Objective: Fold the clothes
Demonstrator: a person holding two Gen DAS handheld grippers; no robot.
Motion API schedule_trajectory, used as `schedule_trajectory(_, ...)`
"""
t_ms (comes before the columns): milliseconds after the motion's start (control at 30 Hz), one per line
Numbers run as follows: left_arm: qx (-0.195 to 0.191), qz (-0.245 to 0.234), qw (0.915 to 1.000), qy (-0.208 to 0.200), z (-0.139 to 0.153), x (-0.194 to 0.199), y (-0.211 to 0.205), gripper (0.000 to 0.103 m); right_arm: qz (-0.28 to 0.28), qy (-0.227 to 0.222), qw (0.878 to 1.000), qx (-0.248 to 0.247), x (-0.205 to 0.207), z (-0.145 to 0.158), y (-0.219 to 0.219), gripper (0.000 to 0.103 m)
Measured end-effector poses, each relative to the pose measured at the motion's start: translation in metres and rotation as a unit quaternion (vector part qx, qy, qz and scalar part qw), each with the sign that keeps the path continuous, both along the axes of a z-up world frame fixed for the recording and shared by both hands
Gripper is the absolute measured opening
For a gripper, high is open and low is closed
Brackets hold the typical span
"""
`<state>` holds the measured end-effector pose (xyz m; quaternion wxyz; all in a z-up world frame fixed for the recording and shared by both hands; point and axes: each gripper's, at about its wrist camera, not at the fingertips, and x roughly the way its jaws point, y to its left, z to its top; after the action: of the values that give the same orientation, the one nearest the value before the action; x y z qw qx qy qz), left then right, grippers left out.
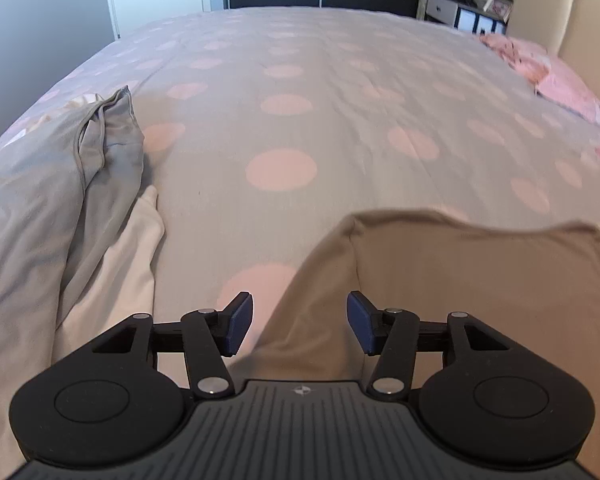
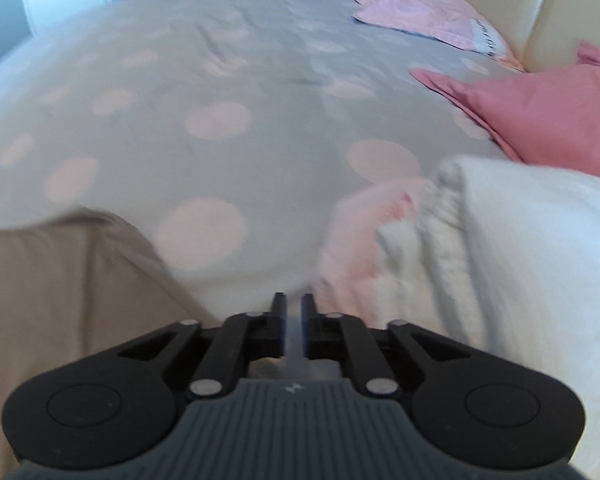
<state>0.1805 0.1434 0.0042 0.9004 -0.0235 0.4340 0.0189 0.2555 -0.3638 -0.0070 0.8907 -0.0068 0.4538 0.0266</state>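
A: Where is the beige garment (image 1: pixel 460 288) found?

B: On the bed (image 1: pixel 300 80), spread just beyond both grippers. The left gripper (image 1: pixel 300 322) is held with fingers wide apart and empty over the garment's edge; the right gripper (image 2: pixel 292 320) shows only a narrow gap, nothing gripped.

A: How should the fold be done?

B: Both near corners should be pinched evenly, then lifted together.
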Motion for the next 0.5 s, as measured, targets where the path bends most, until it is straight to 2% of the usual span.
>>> schedule_trajectory(167, -0.013, 0.004, 0.9996, -0.025, 0.000, 0.019, 0.006, 0.050, 0.039, -0.014, 0.998, 0.040, 0.009, 0.008, 0.031, 0.036)
schedule_trajectory(367, -0.046, -0.005, 0.9989, 0.001, -0.027, 0.037, 0.009, 0.049, 0.051, 0.006, 0.997, 0.060, 0.023, -0.006, 0.052, 0.036)
schedule_trajectory(400, -0.048, -0.010, 0.9988, 0.009, -0.031, 0.038, 0.007, 0.046, 0.049, 0.013, 0.997, 0.059, 0.025, -0.009, 0.054, 0.036)
schedule_trajectory(467, -0.043, -0.024, 0.9987, 0.015, -0.037, 0.038, 0.002, 0.029, 0.048, 0.026, 0.997, 0.062, 0.027, -0.019, 0.055, 0.035)
schedule_trajectory(500, -0.040, -0.028, 0.9987, 0.011, -0.037, 0.037, 0.000, 0.024, 0.047, 0.034, 0.996, 0.065, 0.027, -0.023, 0.054, 0.033)
